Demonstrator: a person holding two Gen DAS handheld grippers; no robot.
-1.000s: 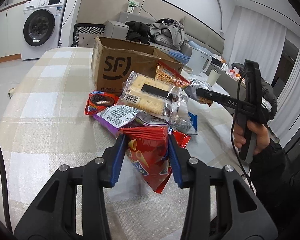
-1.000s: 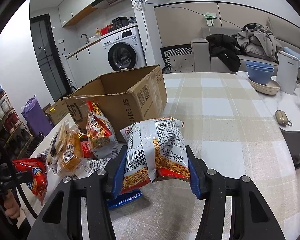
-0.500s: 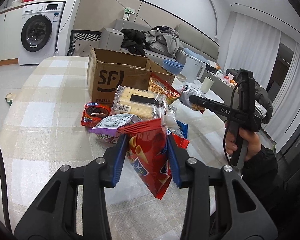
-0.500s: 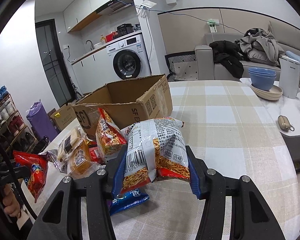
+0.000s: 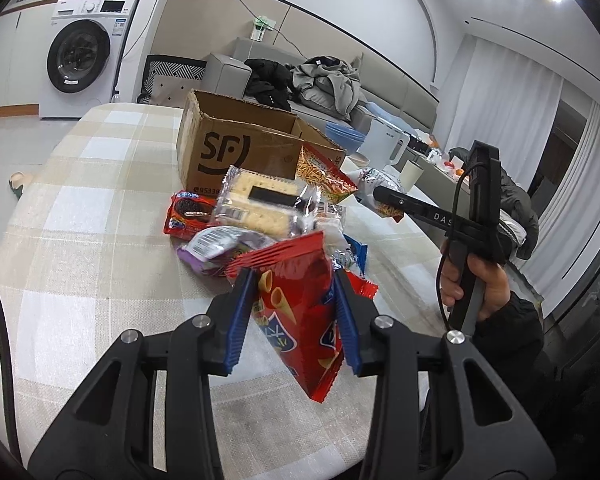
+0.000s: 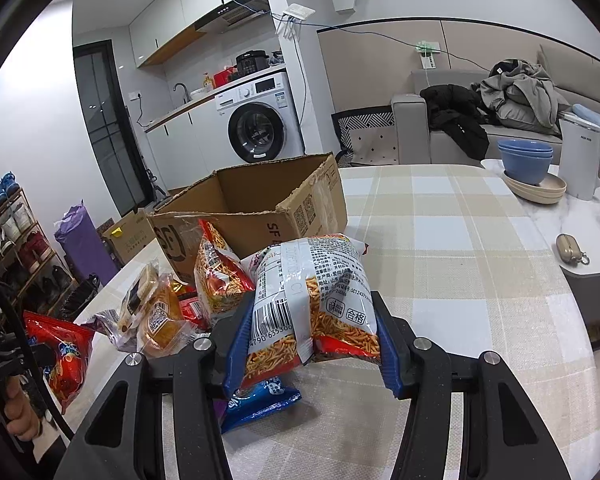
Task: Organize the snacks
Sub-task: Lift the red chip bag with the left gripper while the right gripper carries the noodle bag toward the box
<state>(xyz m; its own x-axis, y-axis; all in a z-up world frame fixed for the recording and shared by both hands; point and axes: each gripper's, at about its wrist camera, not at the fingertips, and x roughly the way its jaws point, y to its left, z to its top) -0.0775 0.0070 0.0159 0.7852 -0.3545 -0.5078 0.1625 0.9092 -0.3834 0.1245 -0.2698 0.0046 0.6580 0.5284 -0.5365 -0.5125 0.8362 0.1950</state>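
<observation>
- Left wrist view first: left gripper (image 5: 294,312) has its blue-padded jaws clamped on a red bag of cone-shaped corn snacks (image 5: 296,308), and the bag hangs clear above the checked tablecloth (image 5: 80,216), lower corner pointing down
- Just past that bag sits the snack pile: a purple packet (image 5: 216,248), a clear-wrapped pack of sandwich crackers (image 5: 260,204) leaning on top, and a red cookie packet (image 5: 188,214) to its left
- Behind the pile, an open SF cardboard box (image 5: 236,152) stands on the table, flaps up, with a red bag of fried noodle sticks (image 5: 322,174) propped against its near corner
- Off to the right, the right gripper (image 5: 384,198) is seen side-on in the person's hand (image 5: 472,284), carrying a silver-and-red bag in the air near the box
- Right wrist view now: right gripper (image 6: 310,340) jaws are squeezed on a bag of crispy noodle sticks (image 6: 314,296), back side and barcode facing the camera, held above the tablecloth (image 6: 440,240)
- Beneath it a blue cookie packet (image 6: 260,398) lies flat on the cloth
- Box (image 6: 260,208) stands just behind, opening visible, its inside hard to read from this angle
- Far left, the red corn snack bag (image 6: 66,356) is aloft in the other gripper, well apart from the box
- On the side counter to the right, blue bowls (image 6: 526,160) and a white kettle (image 6: 584,160)
</observation>
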